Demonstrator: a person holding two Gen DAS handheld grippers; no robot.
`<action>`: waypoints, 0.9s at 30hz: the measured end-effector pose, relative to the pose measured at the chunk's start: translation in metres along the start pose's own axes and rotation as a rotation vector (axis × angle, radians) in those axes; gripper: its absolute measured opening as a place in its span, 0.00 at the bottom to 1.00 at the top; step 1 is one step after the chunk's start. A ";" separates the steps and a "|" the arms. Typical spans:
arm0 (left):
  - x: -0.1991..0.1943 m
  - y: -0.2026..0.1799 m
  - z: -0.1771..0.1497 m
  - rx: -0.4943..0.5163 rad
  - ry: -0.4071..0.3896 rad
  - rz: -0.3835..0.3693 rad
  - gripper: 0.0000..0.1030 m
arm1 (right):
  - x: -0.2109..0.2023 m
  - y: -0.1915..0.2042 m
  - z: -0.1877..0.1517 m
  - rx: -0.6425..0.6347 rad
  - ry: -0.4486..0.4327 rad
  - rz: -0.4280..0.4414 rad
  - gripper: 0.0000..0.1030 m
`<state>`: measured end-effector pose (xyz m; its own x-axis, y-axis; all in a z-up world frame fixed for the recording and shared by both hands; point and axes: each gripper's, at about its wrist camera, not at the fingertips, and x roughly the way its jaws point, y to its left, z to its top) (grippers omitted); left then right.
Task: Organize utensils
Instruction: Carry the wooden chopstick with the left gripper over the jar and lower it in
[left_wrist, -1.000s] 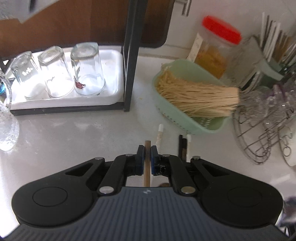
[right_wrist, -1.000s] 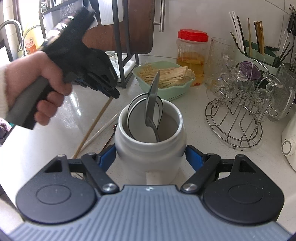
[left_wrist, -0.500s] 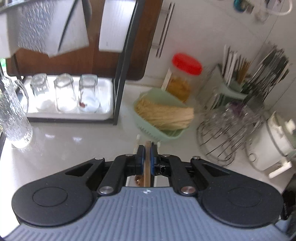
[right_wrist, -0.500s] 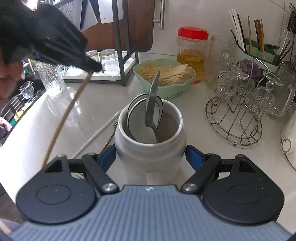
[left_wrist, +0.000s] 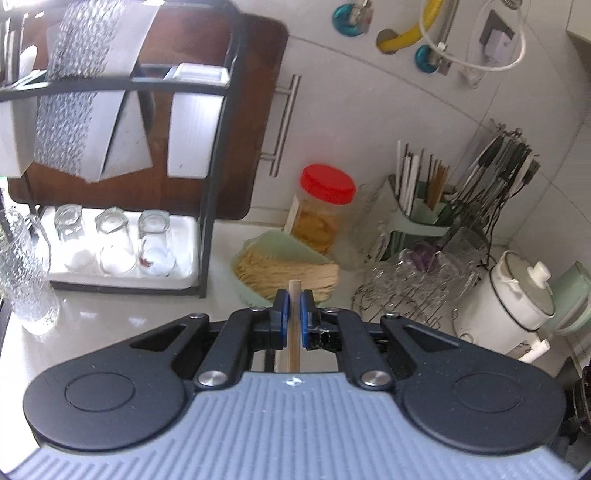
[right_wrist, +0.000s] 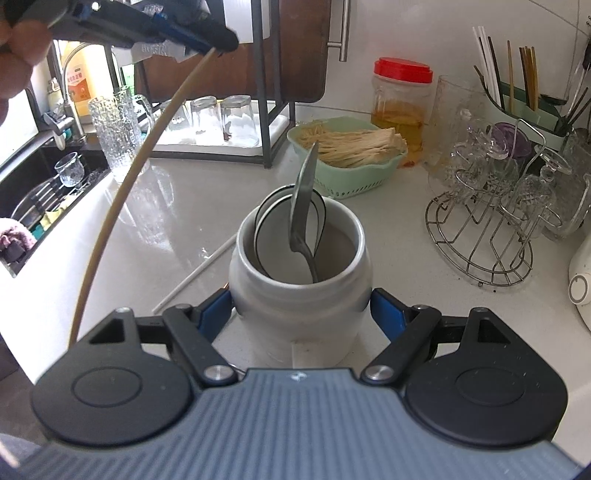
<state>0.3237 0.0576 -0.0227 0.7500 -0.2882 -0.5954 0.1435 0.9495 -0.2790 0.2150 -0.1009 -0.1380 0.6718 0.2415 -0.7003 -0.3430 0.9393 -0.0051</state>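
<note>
While our right gripper (right_wrist: 301, 314) clasps the white jar (right_wrist: 300, 291) on the bench (right_wrist: 177, 206), our left gripper (left_wrist: 293, 308) pinches a wooden chopstick (left_wrist: 294, 325) aloft, left of the jar, jaws nearly closed.

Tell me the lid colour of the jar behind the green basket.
Red lid, clearest in the right wrist view.

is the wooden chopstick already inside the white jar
No, the wooden chopstick hangs from the left gripper, off to the side of the white jar.
</note>
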 end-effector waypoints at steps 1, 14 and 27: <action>-0.001 -0.002 0.002 0.001 -0.011 -0.008 0.07 | 0.000 0.000 0.000 0.000 -0.001 0.000 0.81; -0.014 -0.052 0.051 0.073 -0.146 -0.124 0.07 | -0.001 0.000 -0.001 -0.003 -0.009 0.002 0.81; 0.011 -0.107 0.071 0.137 -0.176 -0.213 0.07 | -0.002 -0.001 -0.003 -0.004 -0.023 0.005 0.81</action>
<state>0.3620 -0.0383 0.0539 0.7921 -0.4681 -0.3917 0.3864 0.8814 -0.2718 0.2120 -0.1030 -0.1393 0.6850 0.2516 -0.6837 -0.3491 0.9371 -0.0049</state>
